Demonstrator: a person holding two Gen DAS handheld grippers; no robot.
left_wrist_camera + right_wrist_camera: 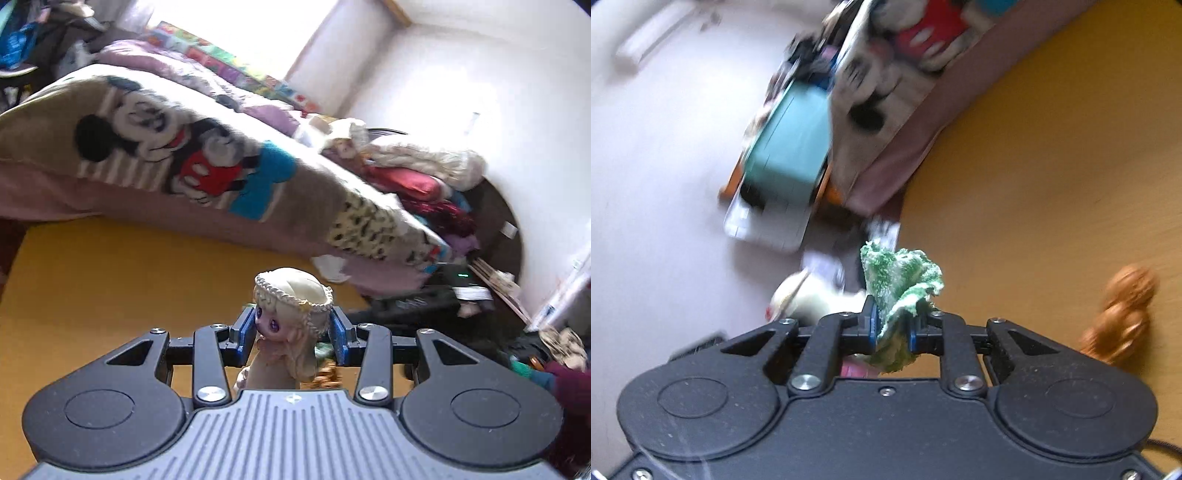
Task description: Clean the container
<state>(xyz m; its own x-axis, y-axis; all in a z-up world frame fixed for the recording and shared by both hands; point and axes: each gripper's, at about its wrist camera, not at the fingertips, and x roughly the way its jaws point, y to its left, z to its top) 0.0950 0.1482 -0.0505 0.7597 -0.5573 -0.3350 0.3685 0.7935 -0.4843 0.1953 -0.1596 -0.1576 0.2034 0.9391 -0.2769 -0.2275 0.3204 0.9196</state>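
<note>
In the left wrist view a small doll figurine with blond braided hair and purple eyes stands upright between the blue pads, and my left gripper is shut on it at head height, lifted above the yellow tabletop. In the right wrist view my right gripper is shut on a crumpled green and white cloth that sticks out past the fingers. A brown figurine stands blurred on the yellow tabletop to the right of that gripper. No container shows in either view.
A bed with a cartoon mouse blanket runs behind the table. Piled clothes and bedding lie at its far end. A teal box on a white tray and clutter sit on the floor left of the bed. A dark red sleeve shows at the right edge.
</note>
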